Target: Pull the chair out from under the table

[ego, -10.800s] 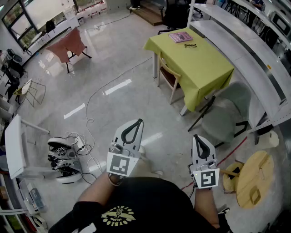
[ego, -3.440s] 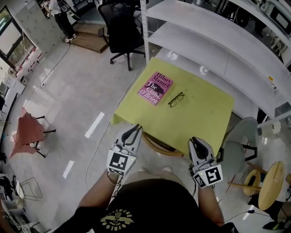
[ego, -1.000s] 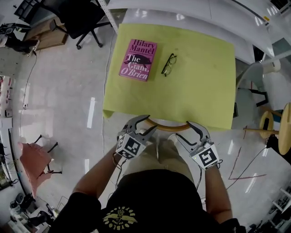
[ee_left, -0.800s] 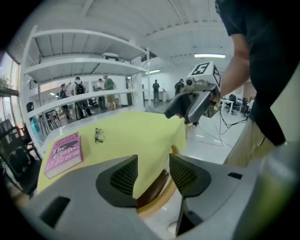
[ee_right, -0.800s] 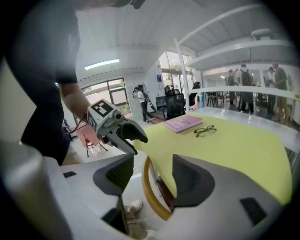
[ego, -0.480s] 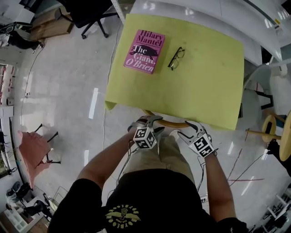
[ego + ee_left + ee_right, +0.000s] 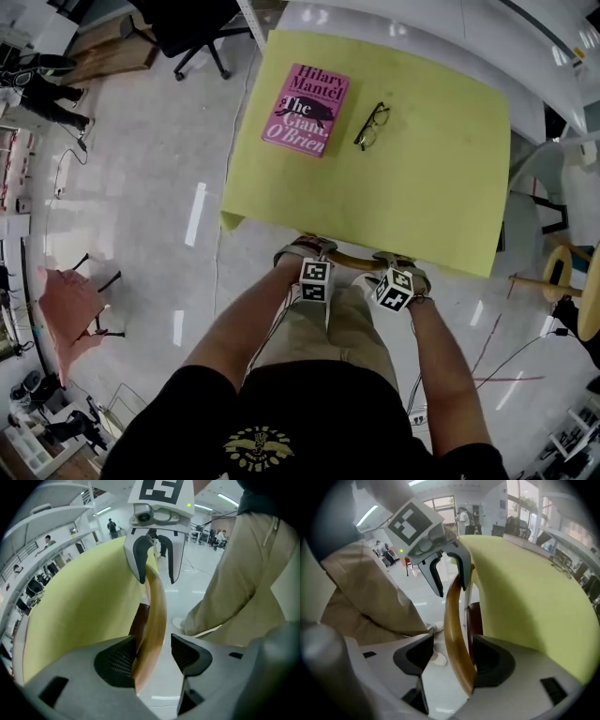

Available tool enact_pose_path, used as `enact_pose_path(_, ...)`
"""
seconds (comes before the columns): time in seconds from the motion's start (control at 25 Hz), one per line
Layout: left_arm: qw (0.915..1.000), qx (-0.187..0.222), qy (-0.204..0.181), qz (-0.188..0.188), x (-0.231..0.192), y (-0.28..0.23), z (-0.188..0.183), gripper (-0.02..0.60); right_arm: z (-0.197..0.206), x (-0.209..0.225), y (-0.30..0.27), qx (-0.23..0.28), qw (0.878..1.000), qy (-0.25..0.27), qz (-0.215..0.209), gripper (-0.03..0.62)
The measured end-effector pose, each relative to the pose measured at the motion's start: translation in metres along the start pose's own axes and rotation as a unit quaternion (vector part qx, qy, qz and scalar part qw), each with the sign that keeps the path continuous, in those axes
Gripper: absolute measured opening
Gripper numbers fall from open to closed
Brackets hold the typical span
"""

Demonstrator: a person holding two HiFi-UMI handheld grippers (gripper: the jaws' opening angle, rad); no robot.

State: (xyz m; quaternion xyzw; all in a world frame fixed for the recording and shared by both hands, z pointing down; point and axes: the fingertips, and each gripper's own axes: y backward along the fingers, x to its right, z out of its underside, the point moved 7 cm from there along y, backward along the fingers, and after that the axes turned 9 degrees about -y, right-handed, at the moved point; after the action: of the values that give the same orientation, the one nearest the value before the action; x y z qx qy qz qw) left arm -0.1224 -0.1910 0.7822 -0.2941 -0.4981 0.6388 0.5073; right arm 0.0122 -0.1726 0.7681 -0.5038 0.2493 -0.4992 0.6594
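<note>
From the head view, one yellow tabletop [image 7: 422, 178] fills the upper middle. One pink book [image 7: 306, 110] lies near its far-left corner, with one pair of glasses [image 7: 372, 126] just beside it toward the middle. The one wooden chair [image 7: 352, 255] is tucked under the near edge, and only its curved back rail shows past that edge. Two grippers are on it: the left gripper [image 7: 302, 247] at the rail's left end and the right gripper [image 7: 399, 262] at its right end, both pointing steeply down. One black office chair [image 7: 187, 23] stands on the floor beyond the far-left corner.

In the left gripper view, the left gripper [image 7: 152, 658] straddles the back rail [image 7: 157, 611]. The rail lies against the pad on the tabletop side, with a clear gap to the other pad. These jaws have just been opening and stand spread, not pinching. The other gripper is seen further along the same rail, and a trouser leg [image 7: 239, 583] is close by.

In the right gripper view, the right gripper [image 7: 452, 663] is likewise spread around the rail [image 7: 453, 616]. The wood rests near the tabletop-side pad, and the other pad is apart from it.

The step in hand looks like seating both grippers on the rail, and no pull has begun. The next move calls for closing both pairs of jaws firmly on the rail. Both then draw back evenly from the near edge, so that the chair slides straight.
</note>
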Motion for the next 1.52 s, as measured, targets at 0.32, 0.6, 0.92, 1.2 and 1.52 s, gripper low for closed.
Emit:
enact_pose_path(0.32,0.9998,0.002,-0.005,0.017,-0.013,-0.009,0.006,0.212,0.004,0.013,-0.028,-0.046,0.999,-0.013,0.015,0.227)
enact_pose_path(0.6,0.9993,-0.023,-0.023,0.019,-0.011,-0.014,0.008,0.208,0.004,0.009,-0.044,-0.104,0.991,0.044,0.078,0.199)
enact_pose_path(0.92,0.9973,-0.049,-0.04,0.038,-0.004,-0.018,0.004,0.186,0.007,-0.004,-0.046,-0.111,0.985,0.089,0.102,0.158)
enact_pose_path(1.2,0.9942,-0.049,-0.057,0.076,0.01,-0.012,-0.002,0.179,0.01,-0.021,-0.041,-0.128,0.986,0.075,0.076,0.158)
enact_pose_path(1.52,0.9939,-0.041,-0.064,0.08,0.017,-0.004,-0.01,0.175,0.011,-0.03,-0.033,-0.14,0.985,0.069,0.073,0.156)
